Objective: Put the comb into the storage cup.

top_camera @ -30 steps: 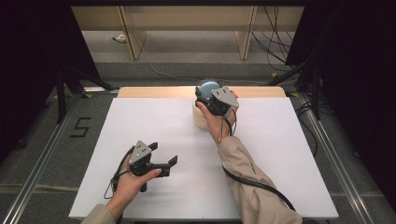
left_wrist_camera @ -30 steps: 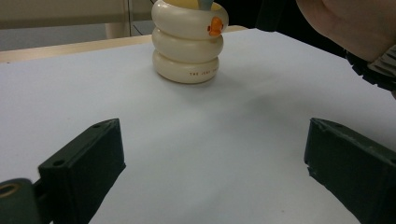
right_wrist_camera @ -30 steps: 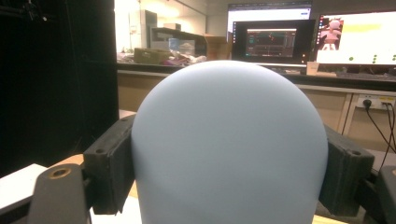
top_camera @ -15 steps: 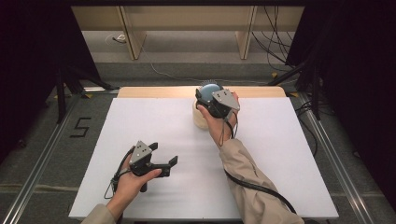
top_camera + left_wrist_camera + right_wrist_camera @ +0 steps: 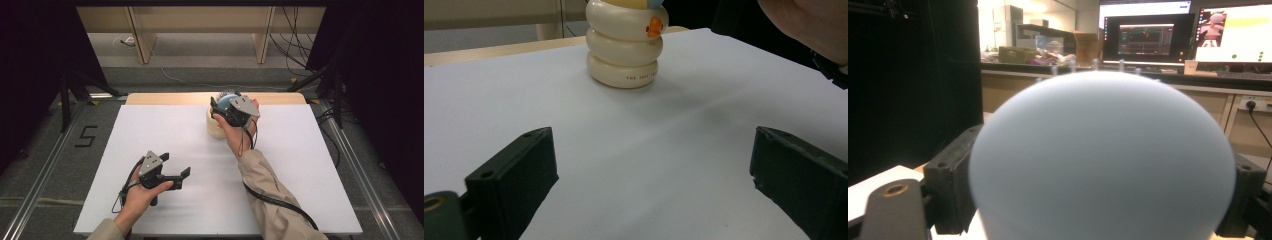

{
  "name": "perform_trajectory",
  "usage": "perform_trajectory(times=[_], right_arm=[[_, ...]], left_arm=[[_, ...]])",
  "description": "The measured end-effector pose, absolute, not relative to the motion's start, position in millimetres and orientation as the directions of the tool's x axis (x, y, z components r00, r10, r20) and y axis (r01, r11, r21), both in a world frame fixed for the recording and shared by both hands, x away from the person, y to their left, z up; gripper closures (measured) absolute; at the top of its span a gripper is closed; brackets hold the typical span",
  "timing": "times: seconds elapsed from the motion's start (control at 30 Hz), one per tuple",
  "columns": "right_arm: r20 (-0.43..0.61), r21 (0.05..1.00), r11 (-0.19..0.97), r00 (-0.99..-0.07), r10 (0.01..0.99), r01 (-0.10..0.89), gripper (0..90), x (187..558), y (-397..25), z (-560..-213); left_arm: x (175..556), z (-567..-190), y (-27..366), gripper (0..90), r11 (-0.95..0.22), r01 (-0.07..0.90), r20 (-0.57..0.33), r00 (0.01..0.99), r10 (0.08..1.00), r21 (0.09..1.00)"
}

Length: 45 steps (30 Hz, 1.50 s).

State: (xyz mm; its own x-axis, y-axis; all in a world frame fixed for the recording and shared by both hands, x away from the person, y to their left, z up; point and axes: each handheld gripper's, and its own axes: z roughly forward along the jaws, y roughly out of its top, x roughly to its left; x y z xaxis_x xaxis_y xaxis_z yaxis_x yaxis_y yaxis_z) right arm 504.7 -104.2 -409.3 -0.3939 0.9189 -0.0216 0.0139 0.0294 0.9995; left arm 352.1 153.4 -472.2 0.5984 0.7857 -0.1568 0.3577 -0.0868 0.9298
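1. Desk: white rectangular desk [image 5: 165, 130] with a pale wooden strip along its far edge. It carries one object, set near the far edge at mid-width.
2. Stacked toy: cream-coloured stack of three rounded glossy rings [image 5: 624, 47] with a small orange mark on the top ring and fine lettering on the lowest. It stands upright on the desk in the left gripper view. Its hard, smooth, curved sides look likely to be slippery.
3. Dome: smooth pale blue-grey dome [image 5: 1103, 160] atop the stack, with small pins along its crown. It probably handles as a light, rigid piece. Its widest girth offers the surest purchase, since higher up the curve would tend to squeeze it out of a grip.
4. Right tongs [image 5: 220, 107]: held over the stack at the far side of the desk. In the right gripper view the black jaws sit against the dome's two flanks, closed on it at its broad part.
5. Left tongs [image 5: 175, 167]: held low over the near left part of the desk, well apart from the stack. The jaws stand wide apart with nothing between them.
6. Risk: tilting the dome could topple the loose-looking rings beneath.
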Motion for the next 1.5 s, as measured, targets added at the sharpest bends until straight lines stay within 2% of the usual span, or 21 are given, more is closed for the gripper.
perform_trajectory(times=[0.6,0.9,1.5], right_arm=[[-0.045,0.997,0.069,-0.444,0.895,0.038,6.1,496,-116,-400],[-0.063,0.992,0.108,-0.468,0.882,0.071,4.8,493,-123,-397],[-0.011,0.986,0.092,-0.504,0.864,0.136,3.9,489,-135,-394]], left_arm=[[352,-472,153,4.3,-0.089,0.358,-0.155,0.597,0.787,0.929],[352,-473,153,4.3,-0.09,0.361,-0.156,0.596,0.788,0.928],[352,-473,154,4.3,-0.086,0.362,-0.158,0.592,0.79,0.928]])
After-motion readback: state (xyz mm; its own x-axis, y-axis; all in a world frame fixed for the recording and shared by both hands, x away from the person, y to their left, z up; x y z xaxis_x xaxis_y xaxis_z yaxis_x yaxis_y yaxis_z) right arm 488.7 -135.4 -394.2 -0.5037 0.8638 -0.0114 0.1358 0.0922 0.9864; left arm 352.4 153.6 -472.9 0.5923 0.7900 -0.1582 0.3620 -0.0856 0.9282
